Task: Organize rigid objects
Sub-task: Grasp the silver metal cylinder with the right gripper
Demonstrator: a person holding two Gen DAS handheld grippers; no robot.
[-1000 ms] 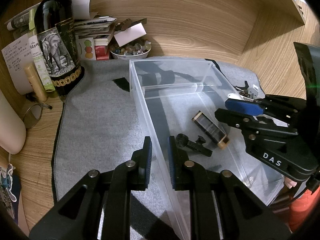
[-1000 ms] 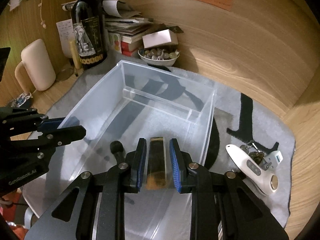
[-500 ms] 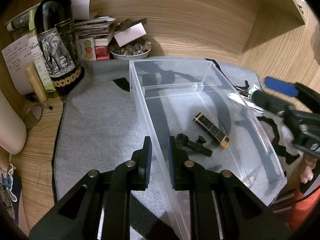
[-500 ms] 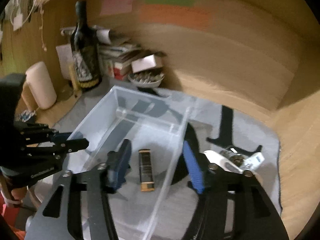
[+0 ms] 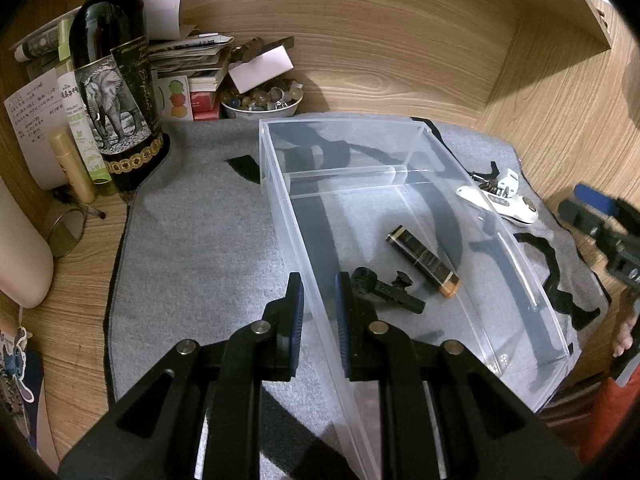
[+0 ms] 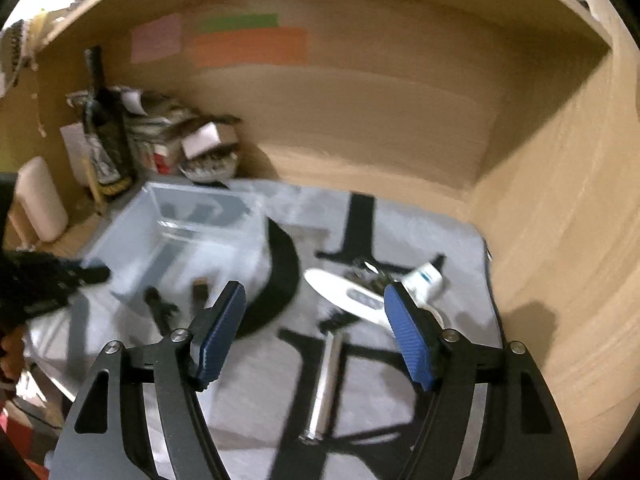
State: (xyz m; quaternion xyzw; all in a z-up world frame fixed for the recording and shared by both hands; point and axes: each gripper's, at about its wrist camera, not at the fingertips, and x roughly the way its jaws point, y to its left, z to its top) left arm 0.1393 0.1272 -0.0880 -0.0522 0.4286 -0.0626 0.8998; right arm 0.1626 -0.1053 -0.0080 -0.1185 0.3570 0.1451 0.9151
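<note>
Your left gripper (image 5: 318,312) is pinched onto the near wall of the clear bin (image 5: 400,128), steadying it. Inside lie the black-and-gold case (image 5: 422,261) and the small black clip (image 5: 386,290). Your right gripper (image 6: 316,334) holds nothing, jaws opening, out over the mat. Next, judge the silver cylinder (image 6: 324,388) or white remote (image 6: 348,294): line up, descend, close.
</note>
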